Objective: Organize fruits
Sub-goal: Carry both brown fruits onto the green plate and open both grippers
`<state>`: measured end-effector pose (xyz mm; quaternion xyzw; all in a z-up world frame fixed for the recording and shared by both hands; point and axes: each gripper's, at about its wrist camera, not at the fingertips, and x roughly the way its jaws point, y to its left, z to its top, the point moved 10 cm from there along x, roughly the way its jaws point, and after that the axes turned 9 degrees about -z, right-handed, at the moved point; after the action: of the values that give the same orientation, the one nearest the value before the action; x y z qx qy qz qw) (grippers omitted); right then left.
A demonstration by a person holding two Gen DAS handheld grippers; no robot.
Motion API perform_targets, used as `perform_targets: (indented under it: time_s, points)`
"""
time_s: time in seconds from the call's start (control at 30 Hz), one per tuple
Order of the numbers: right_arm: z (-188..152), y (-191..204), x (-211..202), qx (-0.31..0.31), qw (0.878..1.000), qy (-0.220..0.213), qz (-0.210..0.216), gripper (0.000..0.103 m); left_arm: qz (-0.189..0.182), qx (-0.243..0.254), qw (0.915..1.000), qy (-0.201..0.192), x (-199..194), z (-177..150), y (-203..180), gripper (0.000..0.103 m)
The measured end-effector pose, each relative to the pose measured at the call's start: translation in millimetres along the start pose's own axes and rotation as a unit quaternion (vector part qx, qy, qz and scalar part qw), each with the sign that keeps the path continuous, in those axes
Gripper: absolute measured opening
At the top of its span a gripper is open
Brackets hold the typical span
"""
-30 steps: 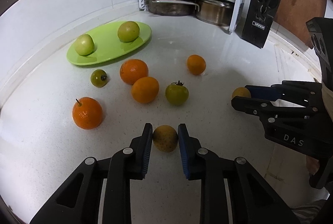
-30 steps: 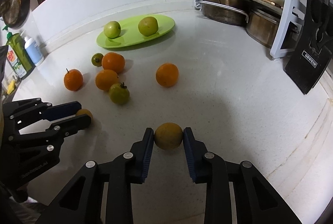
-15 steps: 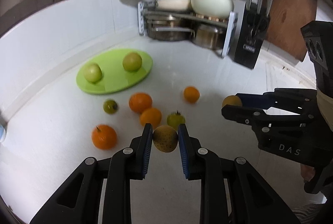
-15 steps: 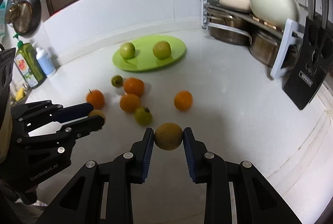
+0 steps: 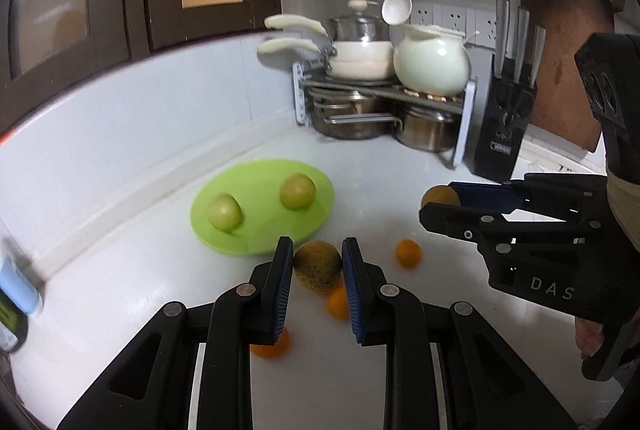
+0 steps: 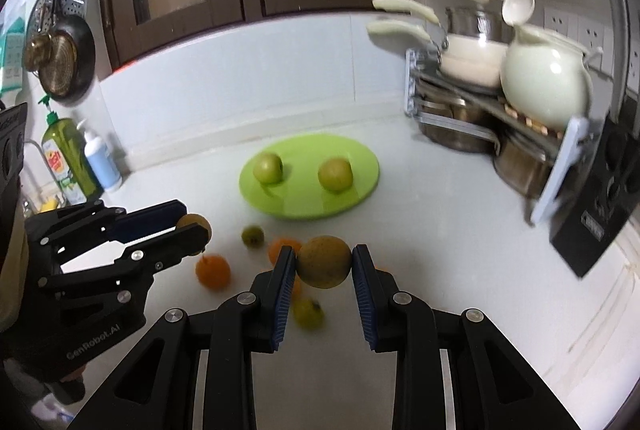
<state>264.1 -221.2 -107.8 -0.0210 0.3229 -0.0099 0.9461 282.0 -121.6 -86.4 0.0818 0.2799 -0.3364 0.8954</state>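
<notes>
My left gripper (image 5: 317,268) is shut on a brown-yellow spotted fruit (image 5: 318,266) and holds it above the counter. My right gripper (image 6: 324,262) is shut on a similar brown-yellow fruit (image 6: 325,261), also lifted. The right gripper also shows in the left wrist view (image 5: 440,204), and the left gripper in the right wrist view (image 6: 192,228). A green plate (image 5: 260,230) (image 6: 360,158) ahead holds two green fruits (image 5: 224,211) (image 5: 297,191). Oranges (image 5: 408,253) (image 6: 213,270) and small green fruits (image 6: 253,235) lie loose on the white counter below.
A pot rack (image 5: 380,102) with pans and a white pot stands in the back corner. A black knife block (image 5: 506,134) is to its right. Soap bottles (image 6: 68,166) stand at the left by the wall.
Both grippers have risen from the counter with their fruits held. The plate and the loose fruit now look lower and farther away.
</notes>
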Motion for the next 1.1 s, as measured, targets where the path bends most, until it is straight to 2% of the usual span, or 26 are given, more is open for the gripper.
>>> perform_targets:
  time_s: [0.37, 0.6, 0.7, 1.1]
  points:
    - [56.3, 16.2, 23.3, 0.006, 0.999, -0.026, 0.018, 0.03, 0.003, -0.012, 0.9998, -0.019, 11.1, 45.0, 43.8, 0.025]
    - [92.2, 21.9, 42.4, -0.004, 0.999, -0.034, 0.014, 0.03, 0.007, -0.012, 0.9998, -0.015, 30.0, 70.3, 67.3, 0.025]
    - [105.6, 25.3, 53.1, -0.01, 0.999, -0.032, 0.017, 0.03, 0.02, -0.01, 0.9997, -0.013, 41.2, 78.9, 80.9, 0.025]
    - [121.2, 26.5, 125.2, -0.029, 0.999, 0.018, 0.016, 0.03, 0.016, -0.037, 0.998, 0.048, 107.5, 82.5, 120.5, 0.025]
